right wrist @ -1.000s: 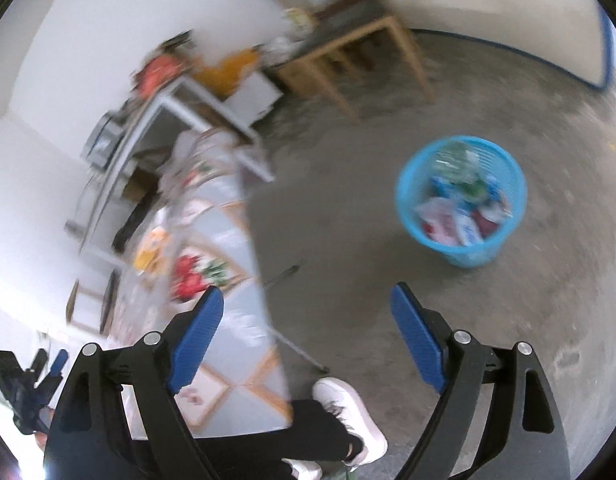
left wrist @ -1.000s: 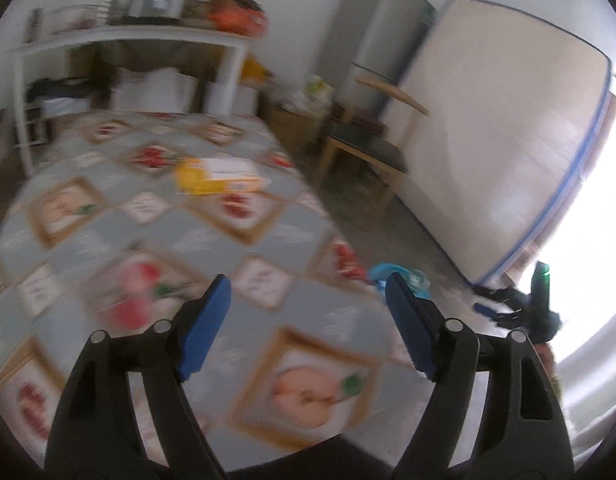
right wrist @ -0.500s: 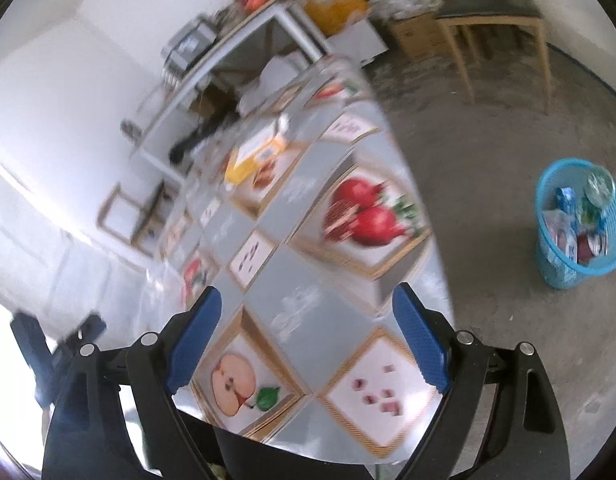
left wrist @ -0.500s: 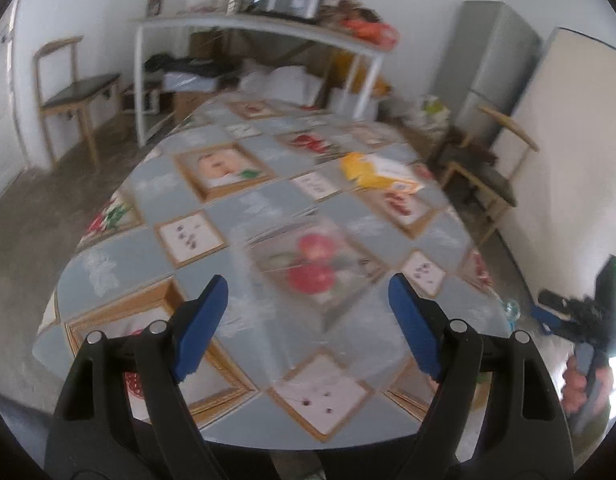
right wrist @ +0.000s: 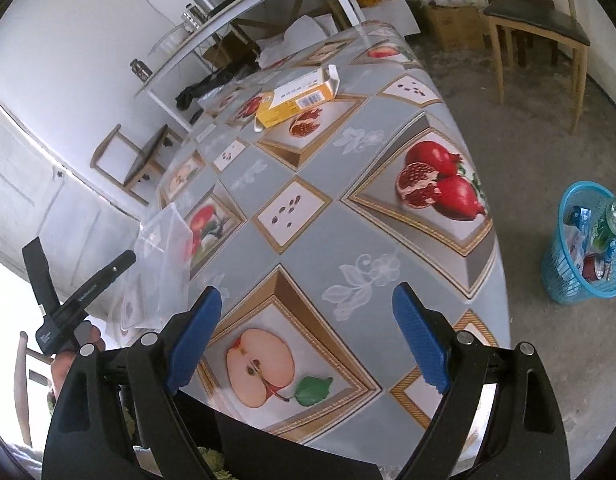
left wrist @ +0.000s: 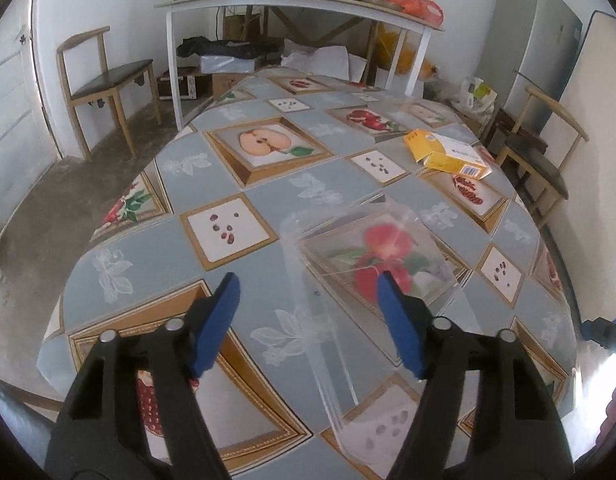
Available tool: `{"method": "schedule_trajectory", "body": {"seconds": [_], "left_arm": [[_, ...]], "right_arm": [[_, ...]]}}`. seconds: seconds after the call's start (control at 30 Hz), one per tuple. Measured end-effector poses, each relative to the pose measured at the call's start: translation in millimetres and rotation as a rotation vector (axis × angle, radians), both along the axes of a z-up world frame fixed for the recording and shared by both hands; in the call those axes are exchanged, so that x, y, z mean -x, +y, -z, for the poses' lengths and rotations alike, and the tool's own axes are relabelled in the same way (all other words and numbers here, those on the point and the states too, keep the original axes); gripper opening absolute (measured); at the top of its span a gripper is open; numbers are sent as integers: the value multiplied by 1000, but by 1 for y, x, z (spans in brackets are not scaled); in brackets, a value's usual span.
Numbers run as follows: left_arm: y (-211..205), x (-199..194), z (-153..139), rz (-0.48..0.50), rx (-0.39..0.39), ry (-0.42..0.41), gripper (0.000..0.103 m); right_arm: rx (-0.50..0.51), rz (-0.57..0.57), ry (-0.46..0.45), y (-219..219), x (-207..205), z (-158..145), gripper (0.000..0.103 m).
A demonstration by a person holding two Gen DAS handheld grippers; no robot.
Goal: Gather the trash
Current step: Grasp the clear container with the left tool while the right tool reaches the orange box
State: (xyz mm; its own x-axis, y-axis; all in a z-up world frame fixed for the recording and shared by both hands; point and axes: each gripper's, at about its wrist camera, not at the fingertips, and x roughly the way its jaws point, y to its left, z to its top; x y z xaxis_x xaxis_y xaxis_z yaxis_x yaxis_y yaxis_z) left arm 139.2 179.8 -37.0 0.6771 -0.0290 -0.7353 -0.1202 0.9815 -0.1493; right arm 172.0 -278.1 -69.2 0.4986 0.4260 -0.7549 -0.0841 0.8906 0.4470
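Note:
A clear plastic clamshell container (left wrist: 372, 256) lies open on the fruit-patterned tablecloth (left wrist: 243, 184). One flap of it reaches toward me between the jaws of my left gripper (left wrist: 308, 304). Those jaws are closing, and the blue pads (left wrist: 223, 300) do not press on the plastic. A yellow carton (left wrist: 448, 154) lies further back on the right. In the right wrist view the container (right wrist: 163, 264) shows beside the left gripper (right wrist: 79, 280). My right gripper (right wrist: 308, 320) hangs open and empty over the near table edge. The carton (right wrist: 295, 100) lies far ahead of it.
A blue basket (right wrist: 588, 256) holding trash stands on the concrete floor right of the table. Wooden chairs (left wrist: 103, 76) (right wrist: 536, 24) stand at both sides. A white shelf table (left wrist: 299, 4) with pots and a fridge (left wrist: 536, 36) line the back wall.
Both views swung from the floor and basket onto the table. My left gripper came down to the clear container and its jaws narrowed. The right gripper moved over the table's near edge.

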Motion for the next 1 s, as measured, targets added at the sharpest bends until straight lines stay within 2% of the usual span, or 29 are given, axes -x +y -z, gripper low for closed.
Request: {"method": "schedule_trajectory", "body": {"seconds": [0.43,0.73,0.83,0.9,1.0], "left_arm": [[6,-3,16,15,42,52,27],[12,-4,20,19,72,48,6],[14,-2,19,21,84,38,4],[17,0,19,17,90,32,4],[22,2,18,8,106,24,3]], "right_arm": [[21,-61,19,34,-13,1,85],[56,-103,-9,52,-29,-12,85],[50,-104,-59,53,-52,-30,85],[46,-119,-103,57,-83,-47,85],[52,-119,-113,64,-133,-58,85]]}}
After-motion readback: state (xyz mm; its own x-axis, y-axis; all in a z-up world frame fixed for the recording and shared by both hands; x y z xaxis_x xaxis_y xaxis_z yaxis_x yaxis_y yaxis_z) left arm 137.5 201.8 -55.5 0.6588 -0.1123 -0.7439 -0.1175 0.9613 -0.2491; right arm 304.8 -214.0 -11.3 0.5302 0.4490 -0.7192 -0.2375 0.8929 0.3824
